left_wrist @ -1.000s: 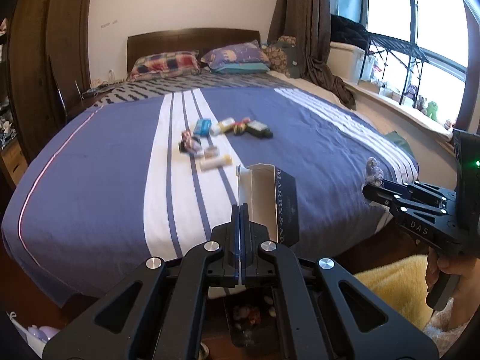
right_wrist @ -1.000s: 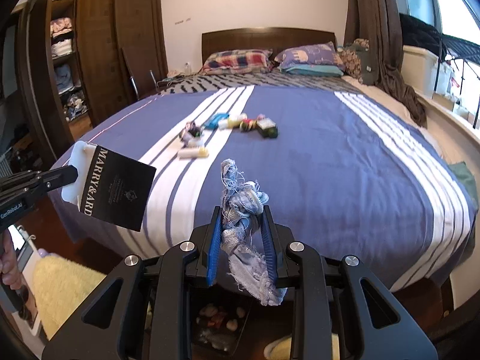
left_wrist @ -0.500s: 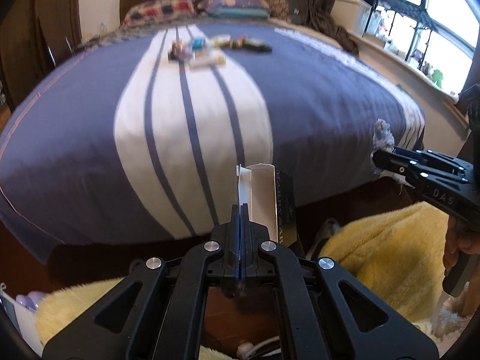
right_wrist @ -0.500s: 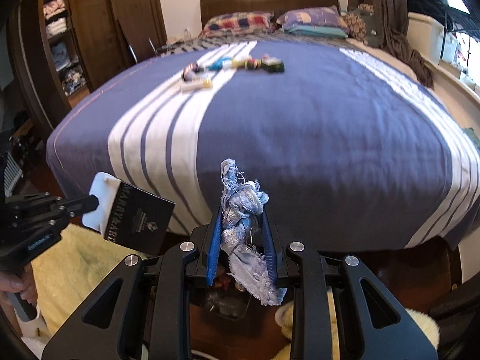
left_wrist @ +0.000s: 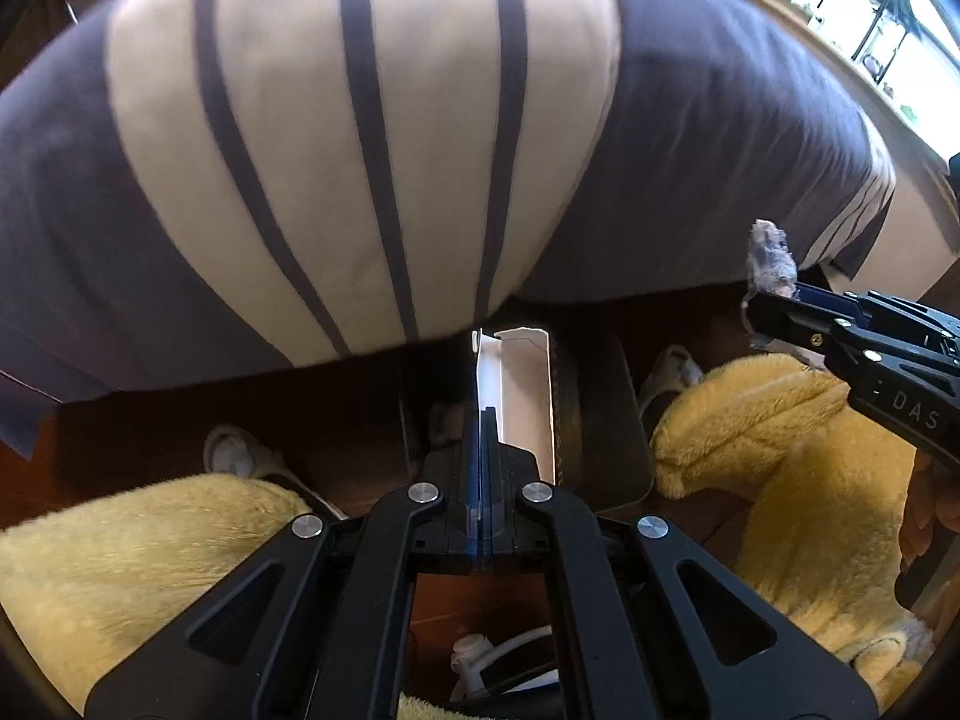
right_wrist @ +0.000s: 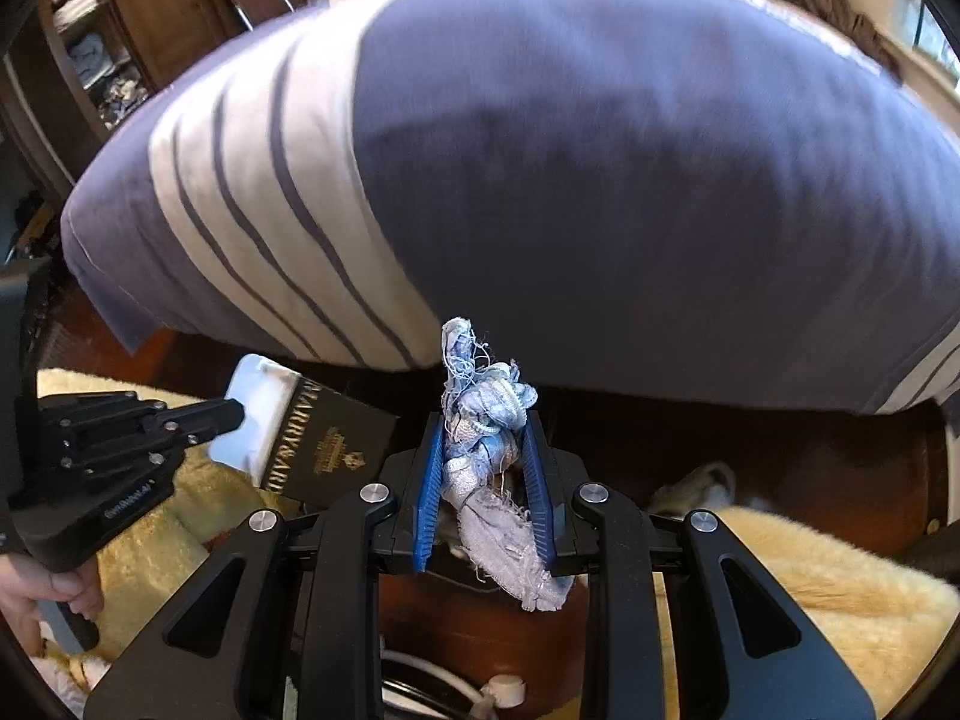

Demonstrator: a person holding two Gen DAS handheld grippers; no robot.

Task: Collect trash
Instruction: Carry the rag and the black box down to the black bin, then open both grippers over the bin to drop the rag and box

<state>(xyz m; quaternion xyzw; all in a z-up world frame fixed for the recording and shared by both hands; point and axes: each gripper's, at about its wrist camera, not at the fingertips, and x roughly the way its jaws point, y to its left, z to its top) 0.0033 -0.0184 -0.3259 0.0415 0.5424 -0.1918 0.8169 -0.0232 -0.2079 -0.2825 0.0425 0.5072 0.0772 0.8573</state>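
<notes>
The bed (left_wrist: pixel 372 138), with its blue and white striped cover, fills the upper half of both views; its foot edge hangs over a dark wooden floor (right_wrist: pixel 750 450). Below it, yellow fleece (left_wrist: pixel 774 468) lies on either side of a dark bin-like container (left_wrist: pixel 606 420), which is only partly visible. The left tongs (left_wrist: pixel 480 420) are pressed together on the white flap of a black carton (right_wrist: pixel 324 450), held upright above that container. The right tongs (right_wrist: pixel 486 468) are clamped on a frayed blue cloth scrap (right_wrist: pixel 486 420), a little to the right and just above the fleece.

Both pieces look ready to drop. To do it well, each should be brought squarely over the container's mouth before release. The carton is stiff and should fall cleanly. The scrap's loose threads could snag on the ribbed pads (right_wrist: pixel 429 498), so a wide opening helps.
</notes>
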